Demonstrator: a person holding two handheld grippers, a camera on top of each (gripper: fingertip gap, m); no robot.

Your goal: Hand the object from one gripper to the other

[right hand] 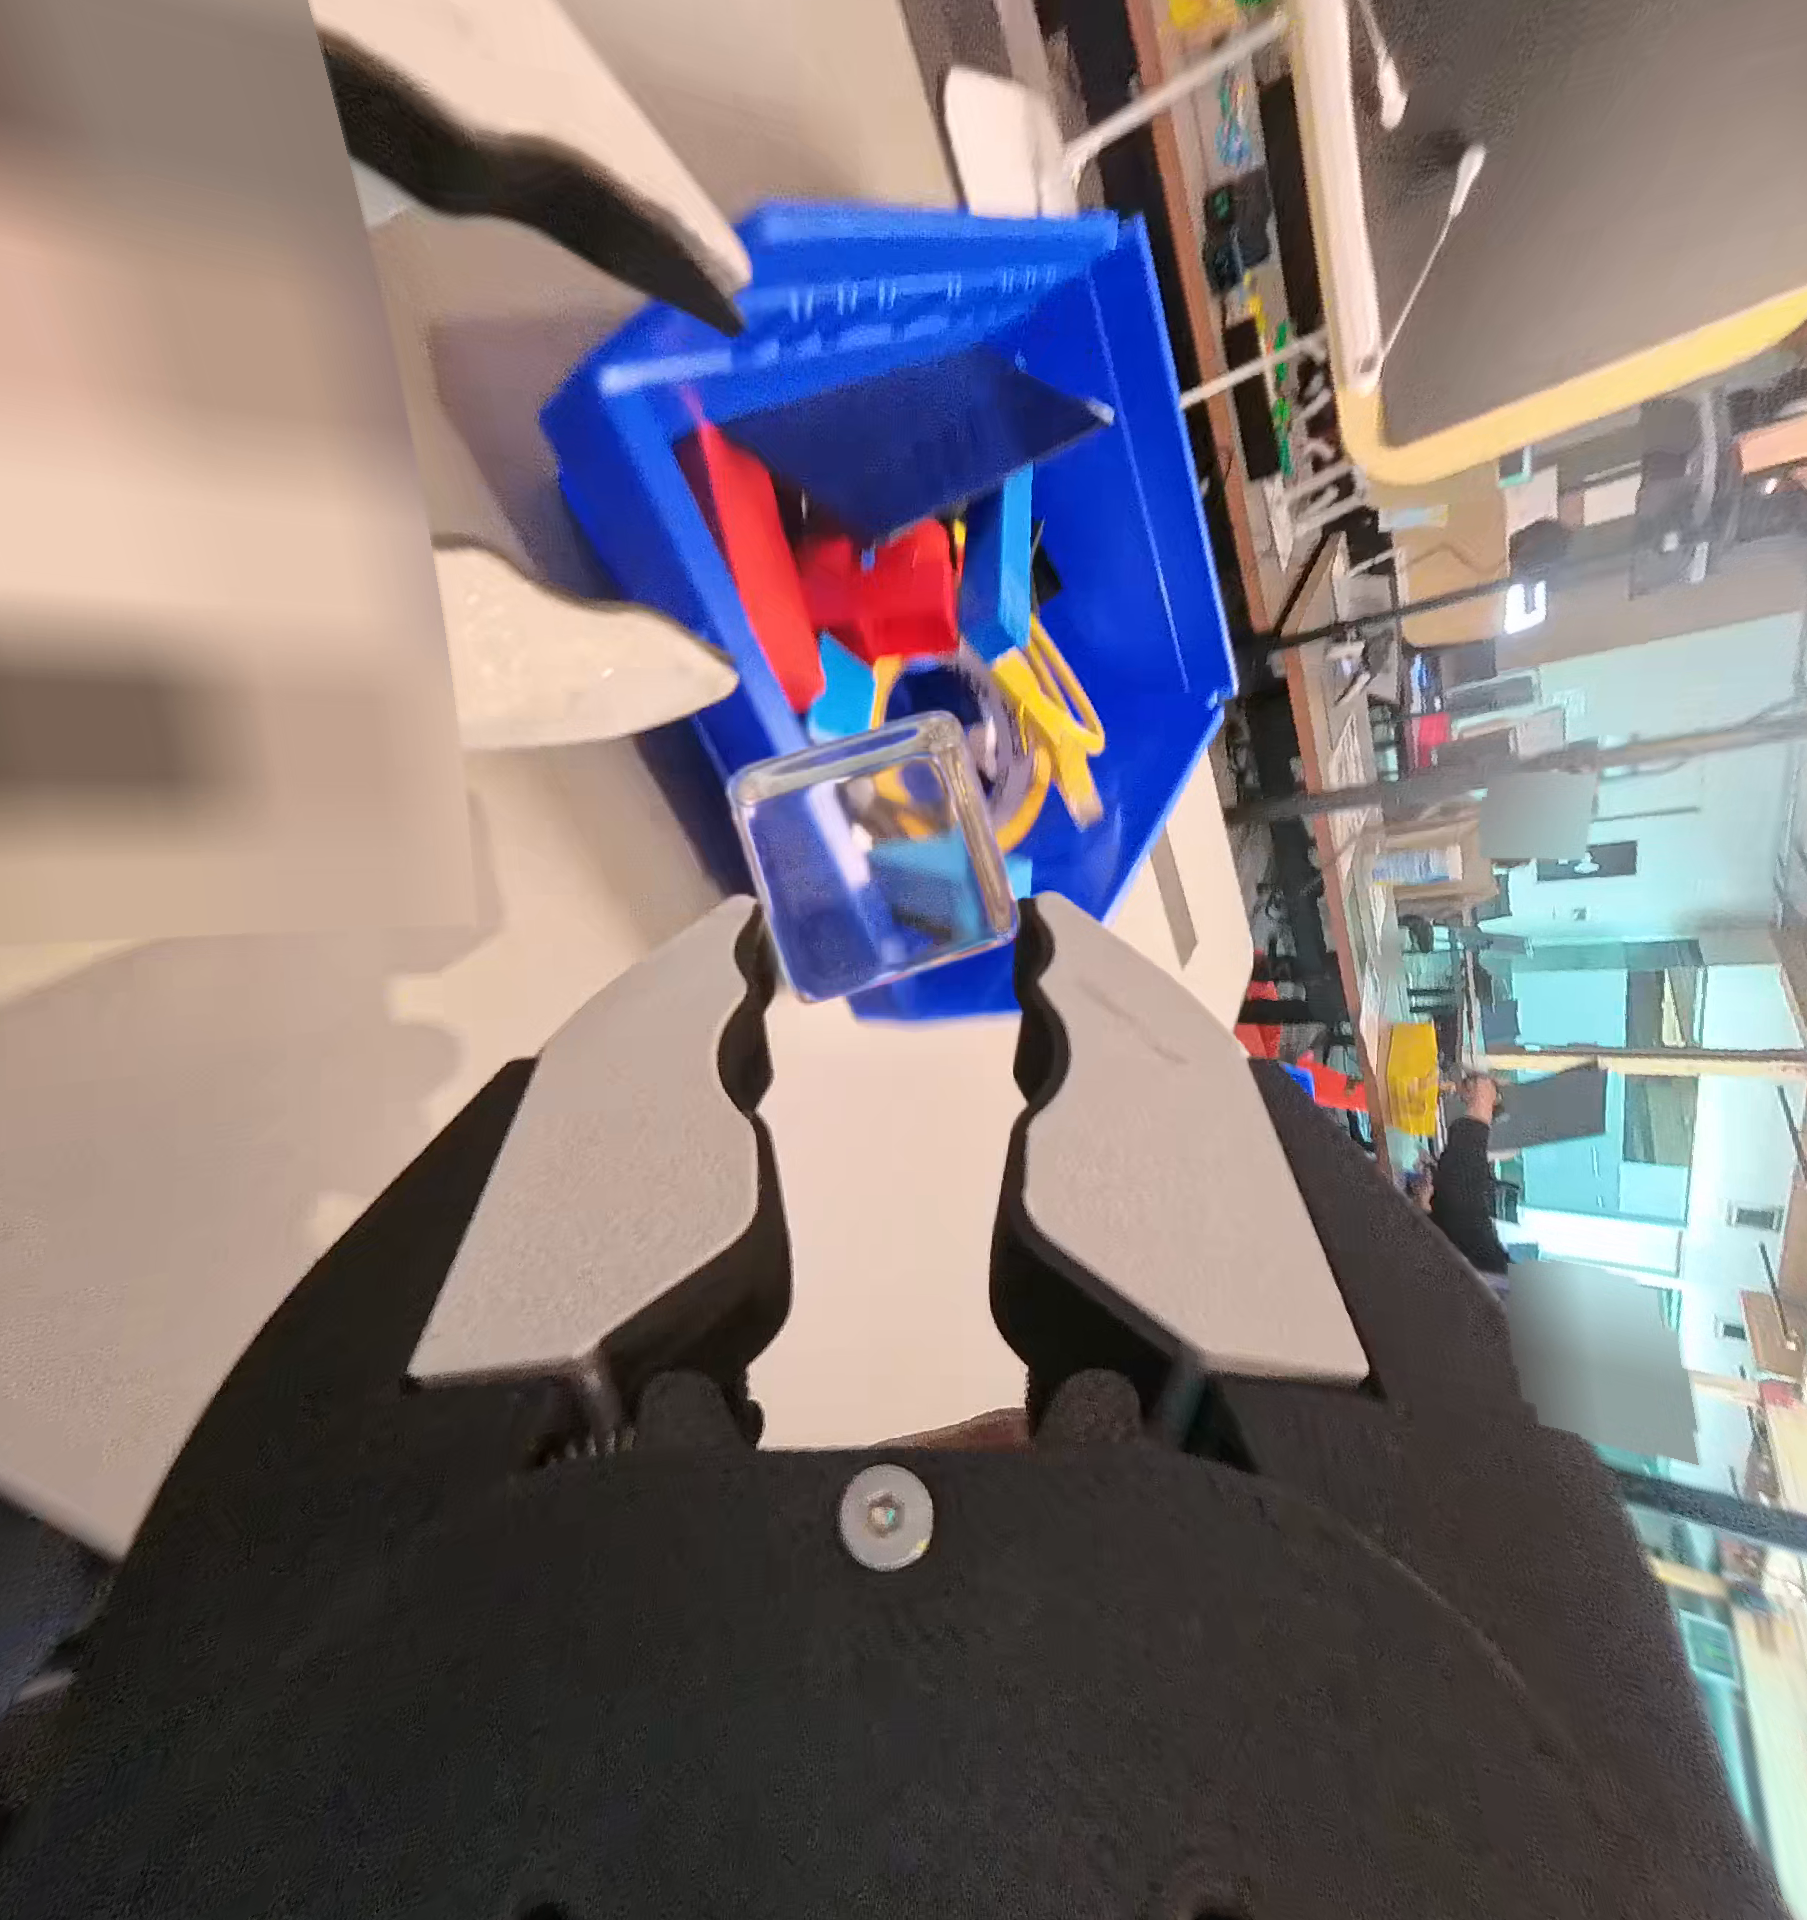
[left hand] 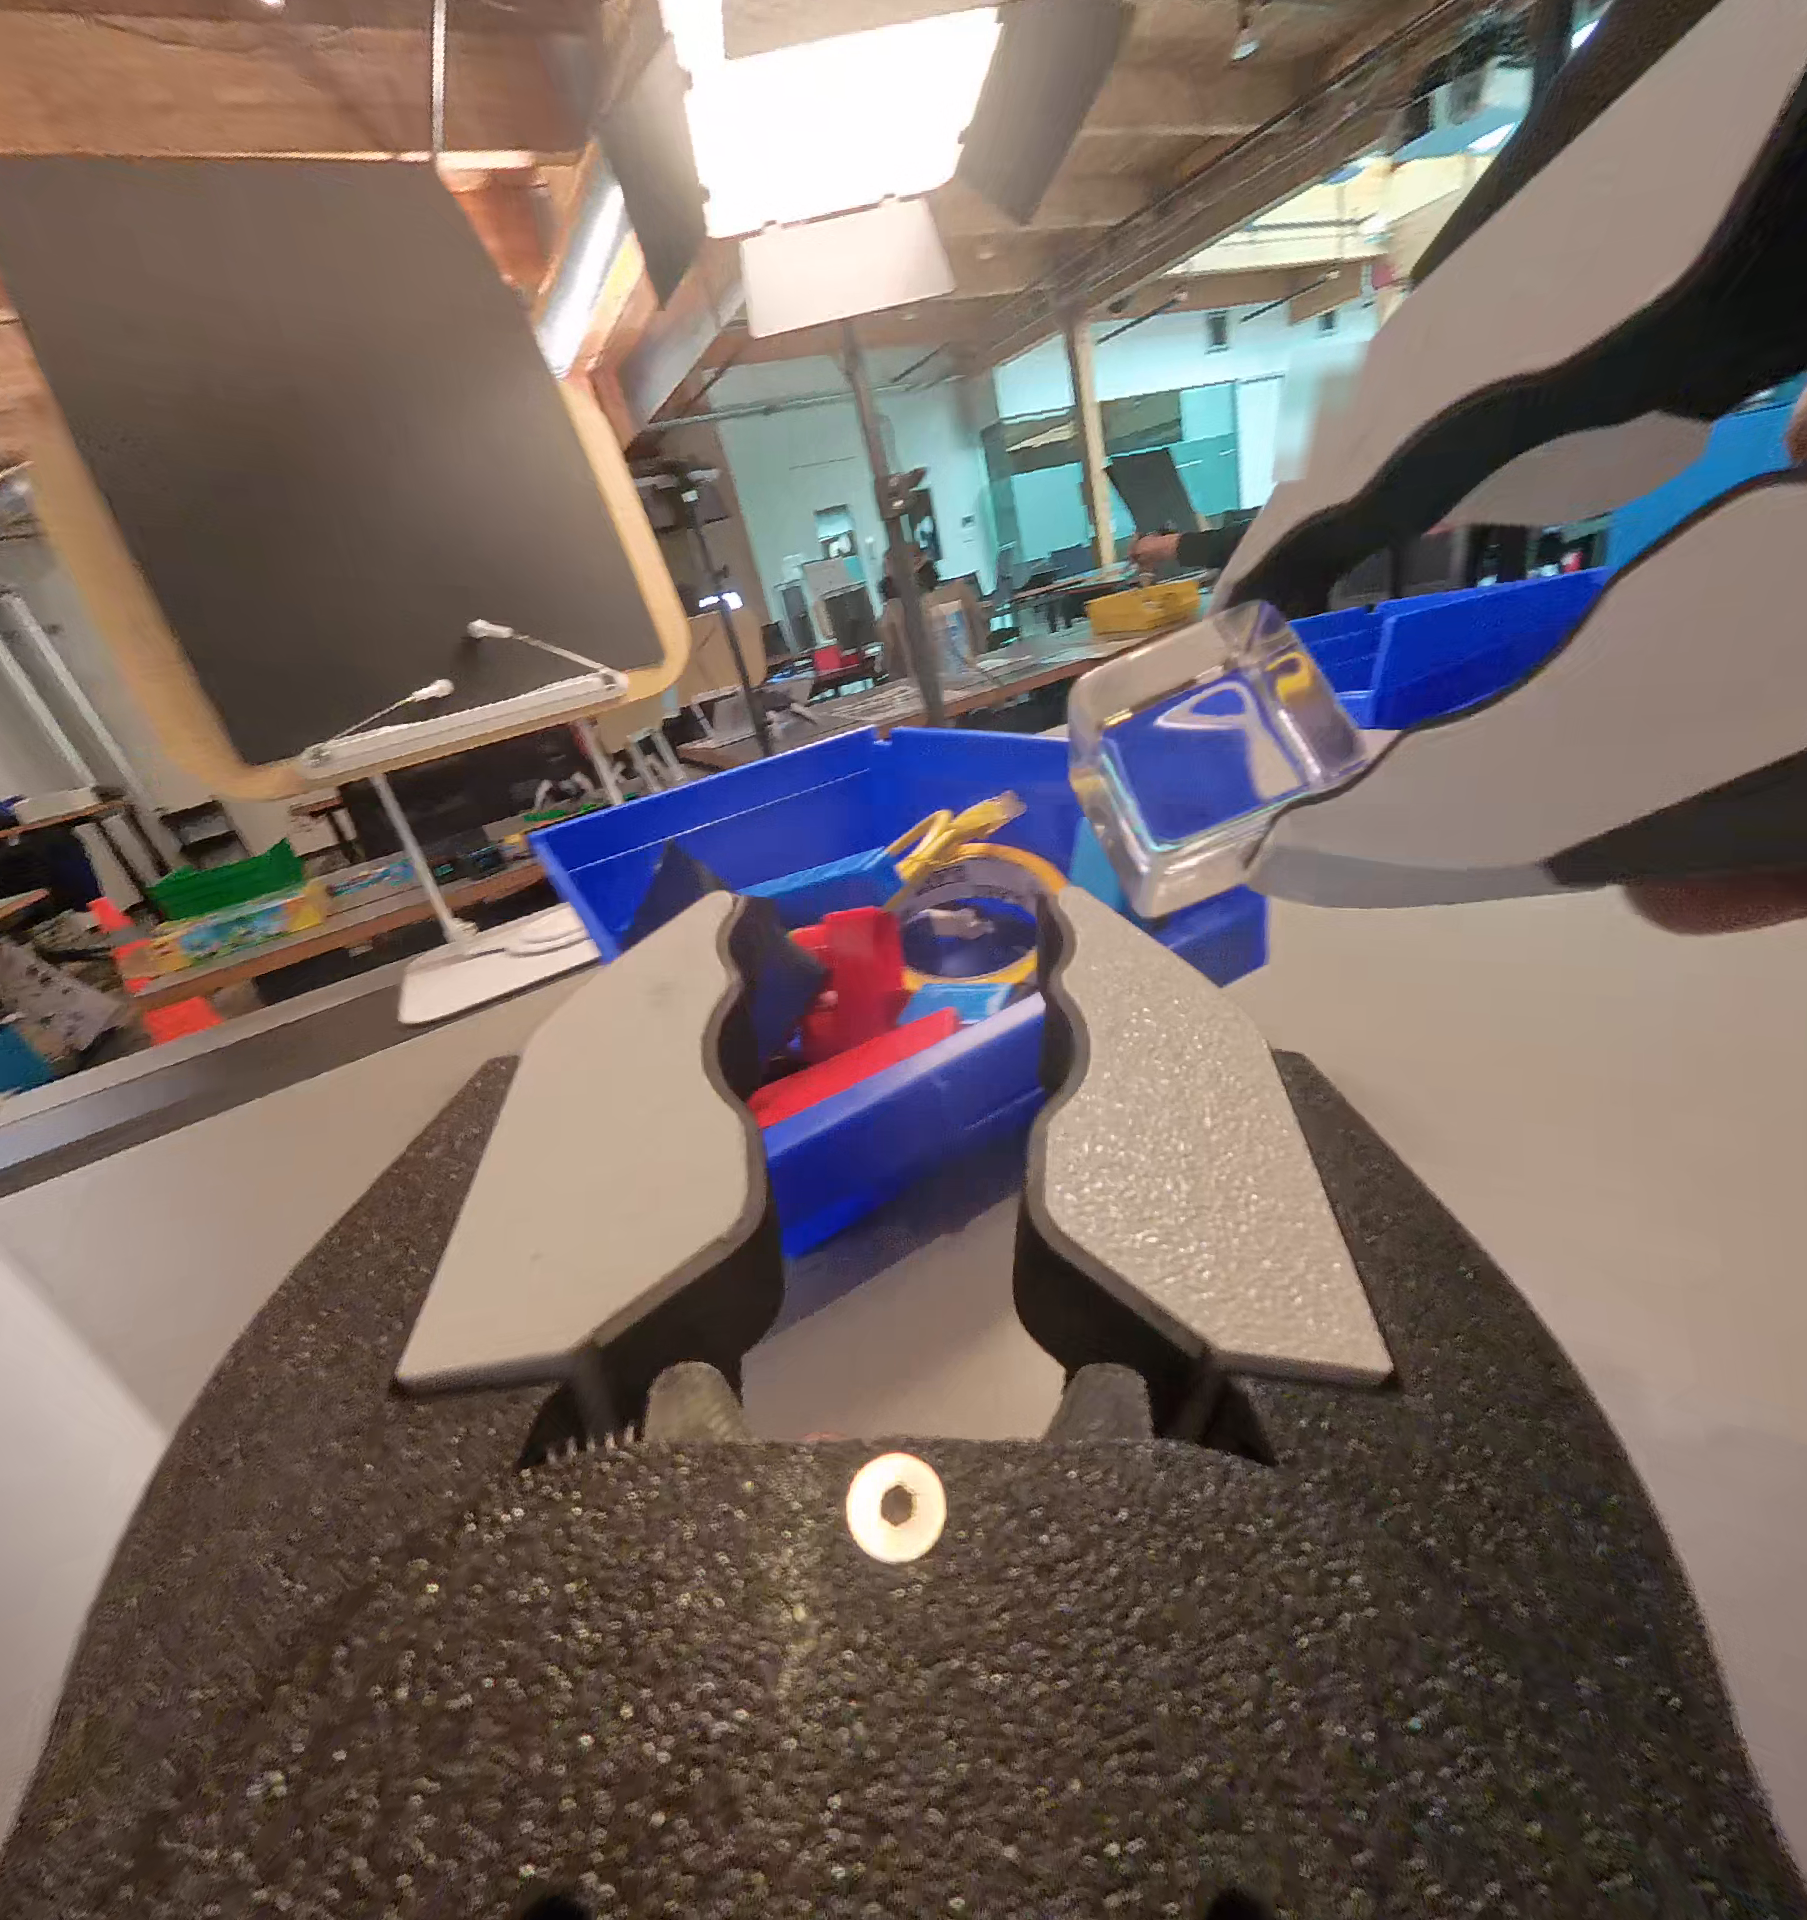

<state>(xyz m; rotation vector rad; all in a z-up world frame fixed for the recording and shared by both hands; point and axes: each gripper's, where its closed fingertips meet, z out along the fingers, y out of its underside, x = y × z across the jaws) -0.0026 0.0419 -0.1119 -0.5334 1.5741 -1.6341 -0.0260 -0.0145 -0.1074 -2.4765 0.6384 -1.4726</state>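
Right tongs (right hand: 888, 914) rolled sideways gripping clear cube (right hand: 871, 854), left tongs (left hand: 891, 914) level, empty

Clear glass-like cube (left hand: 1216, 753), (right hand: 871, 857), rounded edges, see-through, showing blue and yellow of what lies behind it. Cube hanging in air, tilted, one corner pointing down. Sitting pinched at very tips of right claw (right hand: 888, 925), its two sides touching fingertips. Hovering above near rim of blue bin (right hand: 1159, 499), well off desk (left hand: 1501, 1195). Faces slightly blurred in right wrist view.
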